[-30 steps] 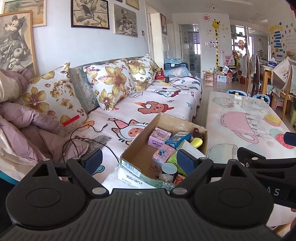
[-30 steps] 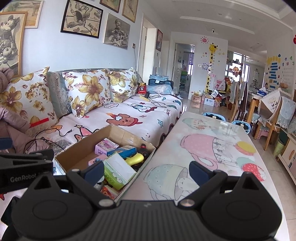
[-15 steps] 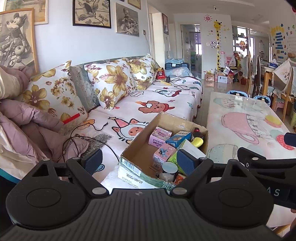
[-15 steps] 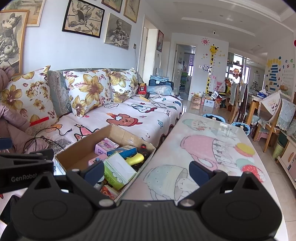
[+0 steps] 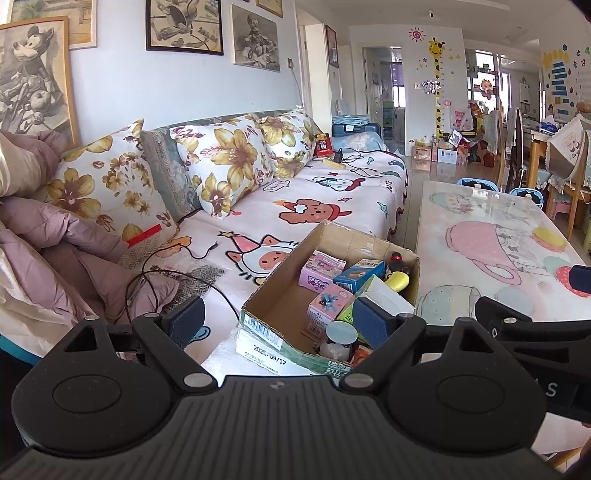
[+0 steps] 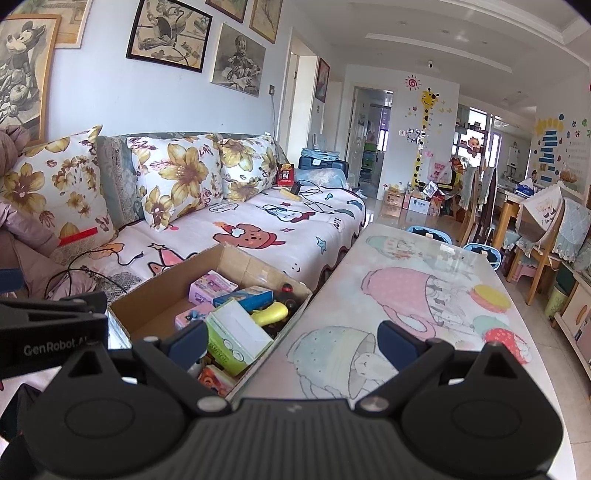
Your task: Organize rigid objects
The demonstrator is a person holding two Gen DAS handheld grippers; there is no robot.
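Two grippers, both spread wide, holding nothing. Left gripper (image 5: 277,321) hangs over the cardboard box (image 5: 284,291); its right finger hides part of the contents. Right gripper (image 6: 291,338) sits just right of the box, over the table (image 6: 424,295). Countable inside: two pink cartons (image 5: 320,273), one blue carton (image 5: 359,273), one yellow toy (image 6: 271,314); the rest is unclear.

Walls: pale, hung with framed cartoon drawings (image 6: 170,35)
Sofa (image 5: 295,206): cartoon-print cover; floral cushions (image 6: 177,177)
Light: daylight
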